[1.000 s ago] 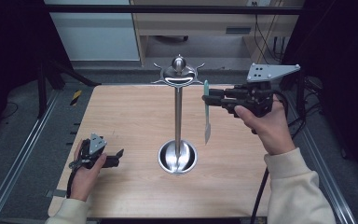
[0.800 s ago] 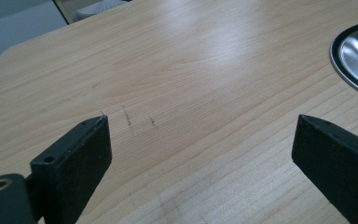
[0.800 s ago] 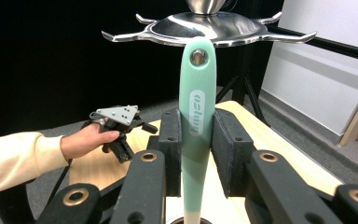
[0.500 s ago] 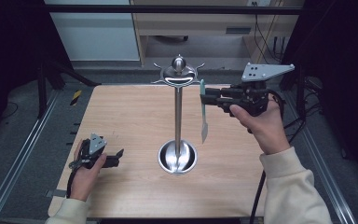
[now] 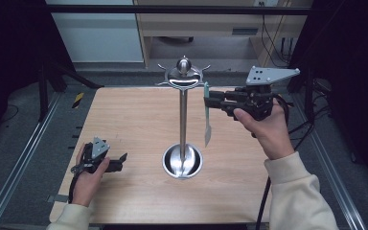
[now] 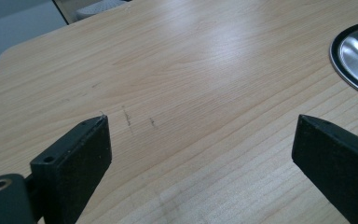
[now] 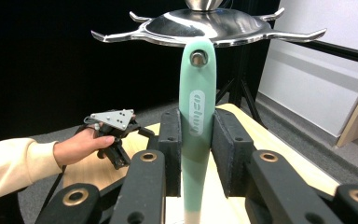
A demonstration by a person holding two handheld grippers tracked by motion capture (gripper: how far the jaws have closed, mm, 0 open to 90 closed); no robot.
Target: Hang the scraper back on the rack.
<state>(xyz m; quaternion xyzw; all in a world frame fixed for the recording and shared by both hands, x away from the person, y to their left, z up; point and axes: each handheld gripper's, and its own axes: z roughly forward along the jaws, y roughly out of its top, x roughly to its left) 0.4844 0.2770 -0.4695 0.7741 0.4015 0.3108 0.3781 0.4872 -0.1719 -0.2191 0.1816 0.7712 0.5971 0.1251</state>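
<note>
Two grippers are at work. The right gripper [image 7: 196, 140] clamps the mint-green handle of a knife [image 7: 195, 126], which hangs blade down just under the hooked top of a steel stand [image 5: 183, 120] near the table's [image 5: 124, 115] far edge. The left gripper [image 5: 110, 160], jaws wide apart with nothing between them, rests near the front left corner.

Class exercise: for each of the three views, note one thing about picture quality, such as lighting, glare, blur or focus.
High view: a dark surround frames the lit pale wooden table; glare on the round steel base. Left gripper view: the near black jaws look soft; the wood grain is sharper. Right gripper view: bright highlights on the chrome hook crown, and the mint-green plastic utensil handle is sharp against black.
</note>
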